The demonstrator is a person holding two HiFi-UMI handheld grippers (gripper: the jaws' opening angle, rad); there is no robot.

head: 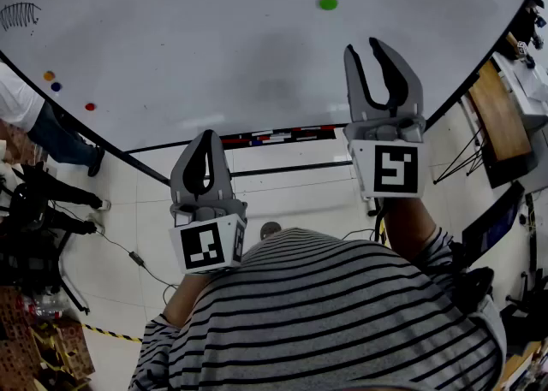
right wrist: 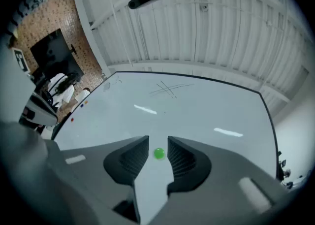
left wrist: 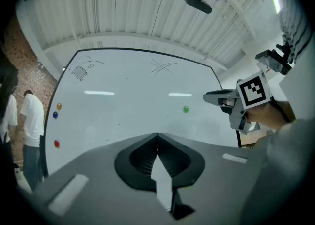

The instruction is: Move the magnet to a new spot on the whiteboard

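Here, one green magnet (head: 328,2) and three others (head: 56,86) sit on the whiteboard (head: 214,38); left tongs (head: 207,134) clenched, right tongs (head: 366,47) parted, apparently empty.

layout | we see magnet (head: 328,2) on whiteboard (head: 214,38), right of centre | right claw (head: 366,49) near it, not touching; magnet lies ahead, in line with the jaw gap | left claw (head: 207,136) left of right claw, over board's lower edge | three other magnets (head: 56,86) at board's left edge | marker tray (head: 274,135) under board, between claws | person (head: 34,124) left of board

Green magnet (head: 328,2) on whiteboard (head: 214,56), apart from right gripper (head: 365,45)
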